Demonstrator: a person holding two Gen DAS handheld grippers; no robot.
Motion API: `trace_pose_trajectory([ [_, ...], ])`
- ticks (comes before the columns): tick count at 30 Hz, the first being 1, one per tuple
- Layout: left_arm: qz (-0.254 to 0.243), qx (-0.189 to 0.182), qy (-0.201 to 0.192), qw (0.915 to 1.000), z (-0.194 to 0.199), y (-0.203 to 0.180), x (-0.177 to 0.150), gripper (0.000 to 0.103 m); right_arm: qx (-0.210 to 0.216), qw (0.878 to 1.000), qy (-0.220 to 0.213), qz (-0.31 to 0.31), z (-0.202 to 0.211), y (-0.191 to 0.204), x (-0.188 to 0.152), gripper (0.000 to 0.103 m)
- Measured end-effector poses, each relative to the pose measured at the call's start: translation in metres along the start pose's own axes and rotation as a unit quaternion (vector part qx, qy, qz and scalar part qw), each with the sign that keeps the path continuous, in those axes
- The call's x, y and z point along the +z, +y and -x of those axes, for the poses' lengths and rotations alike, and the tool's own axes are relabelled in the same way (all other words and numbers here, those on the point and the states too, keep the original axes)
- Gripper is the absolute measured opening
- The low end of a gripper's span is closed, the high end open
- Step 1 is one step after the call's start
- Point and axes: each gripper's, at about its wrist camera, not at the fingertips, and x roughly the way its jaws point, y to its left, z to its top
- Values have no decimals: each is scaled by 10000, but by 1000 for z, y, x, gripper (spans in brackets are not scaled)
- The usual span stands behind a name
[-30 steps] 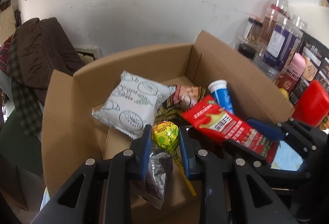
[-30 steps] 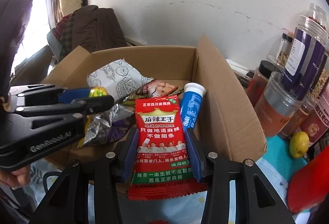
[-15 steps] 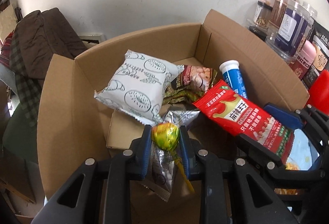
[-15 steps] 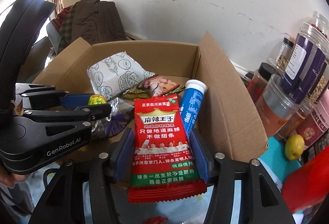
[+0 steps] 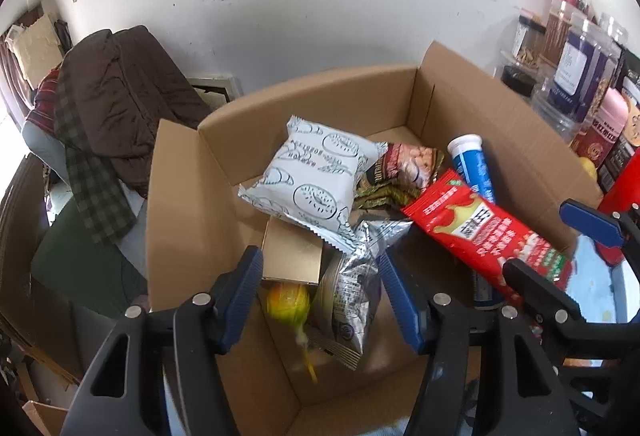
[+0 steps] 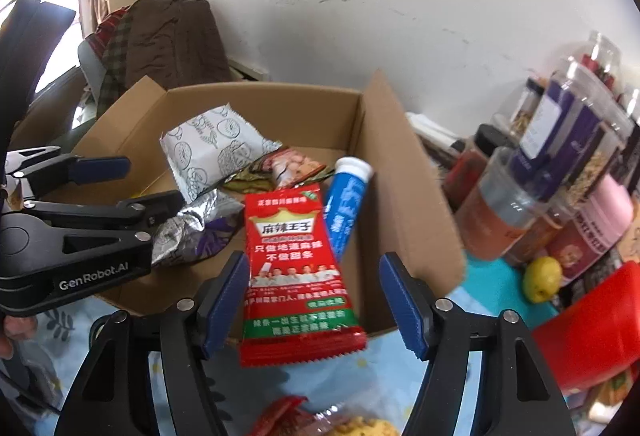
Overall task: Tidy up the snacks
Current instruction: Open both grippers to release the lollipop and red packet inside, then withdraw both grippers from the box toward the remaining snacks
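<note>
An open cardboard box (image 5: 188, 220) (image 6: 404, 196) holds a white pastry pack (image 5: 312, 176) (image 6: 208, 152), a silver packet (image 5: 352, 284) (image 6: 192, 232), a peanut pack (image 5: 404, 168), a gold box (image 5: 292, 256) and a blue tube (image 5: 472, 172) (image 6: 346, 204). My left gripper (image 5: 320, 296) (image 6: 140, 184) is open over the box; a yellow-green lollipop (image 5: 288, 302) is loose below it, blurred. My right gripper (image 6: 314, 300) is open; the red spicy-strip pack (image 6: 298, 276) (image 5: 488, 232) lies free between its jaws, across the box's front edge.
Jars and canisters (image 6: 560, 172) stand to the right of the box, with a lemon (image 6: 542, 278) and a red container (image 6: 592, 324). More snack packs (image 6: 320, 420) lie on the blue cloth in front. A chair with brown clothes (image 5: 120, 108) stands left.
My left gripper opened and let go of the lollipop, which dropped into the box. My right gripper opened wide and let go of the red pack.
</note>
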Motion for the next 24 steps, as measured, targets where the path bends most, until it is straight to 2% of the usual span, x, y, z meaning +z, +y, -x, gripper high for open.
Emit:
trace_pose_trajectory([
  [12,41,-270,-625,9977,67,3,10,61,-281,9980,-571,28,67,1,13,68],
  [14,59,-325,-771,9965,82,3,10,61,-337,9969,-705,25,80,2,15,71],
  [22,20,-480,-1339,9898,148,3,6,61,-399,9908,-1288,-88,148,4,16,72],
  [24,-3,-504,-1471,9878,164,2,3,61,-398,9890,-1420,-137,162,4,14,75],
])
